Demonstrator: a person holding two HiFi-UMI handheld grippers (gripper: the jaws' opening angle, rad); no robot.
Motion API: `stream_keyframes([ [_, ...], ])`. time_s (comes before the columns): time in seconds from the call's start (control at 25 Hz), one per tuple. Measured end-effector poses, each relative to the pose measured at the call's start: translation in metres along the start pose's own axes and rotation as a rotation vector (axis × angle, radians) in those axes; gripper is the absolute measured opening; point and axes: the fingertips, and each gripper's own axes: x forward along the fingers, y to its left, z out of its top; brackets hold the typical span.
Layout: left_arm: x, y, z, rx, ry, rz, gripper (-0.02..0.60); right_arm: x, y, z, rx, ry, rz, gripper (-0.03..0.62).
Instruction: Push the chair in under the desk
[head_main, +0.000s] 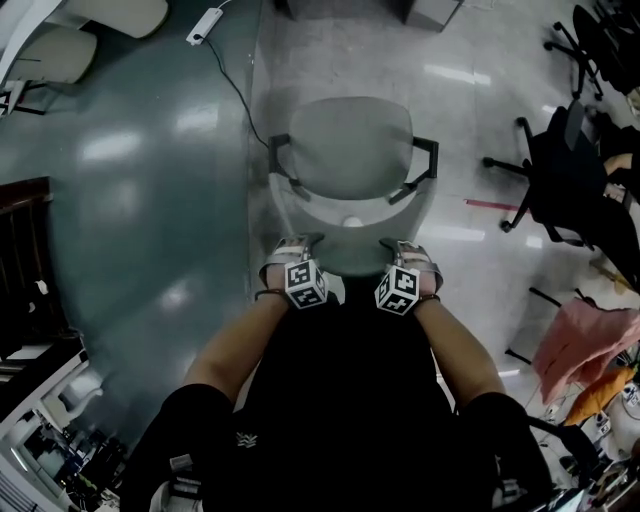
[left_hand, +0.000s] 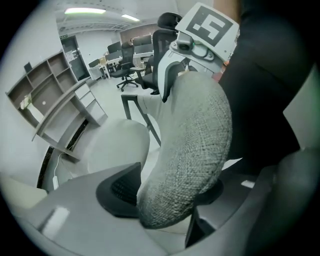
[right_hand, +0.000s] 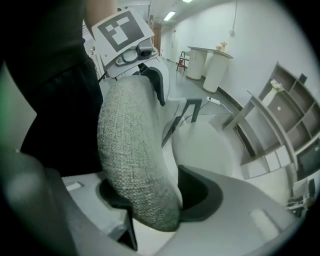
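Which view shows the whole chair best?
The head view: the chair shows whole from above, seat, both armrests and backrest. The left and right gripper views show mainly its woven backrest close up, little of the seat.

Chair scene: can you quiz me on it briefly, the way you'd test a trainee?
1. True or false: the left gripper and right gripper grip the chair's armrests.
2. What stands between the left gripper's jaws? A. a cup B. the backrest C. a book
3. Fill in: in the head view, the pink cloth lies near the picture's ____ edge.
Key: 1 false, both are closed on the backrest's top; 2 B; 3 right.
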Motion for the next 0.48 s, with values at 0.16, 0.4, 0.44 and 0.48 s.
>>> stream_keyframes([
  [0.16,0.003,0.018,0.001,-0.01,0.026,-0.014,0.253,0.001,-0.019,0.003,0.004,-0.002,-0.001,0.219],
  [0.4,0.006,0.057,0.008,-0.028,0.048,-0.026,0.253,0.004,-0.057,0.011,0.002,-0.009,-0.007,0.213],
  [0.44,0.005,0.062,0.008,-0.029,0.05,-0.028,0.253,0.005,-0.061,0.013,0.004,-0.008,-0.006,0.213],
  [0.48,0.005,0.067,0.008,-0.032,0.051,-0.029,0.253,0.006,-0.066,0.014,0.005,-0.008,-0.004,0.213],
])
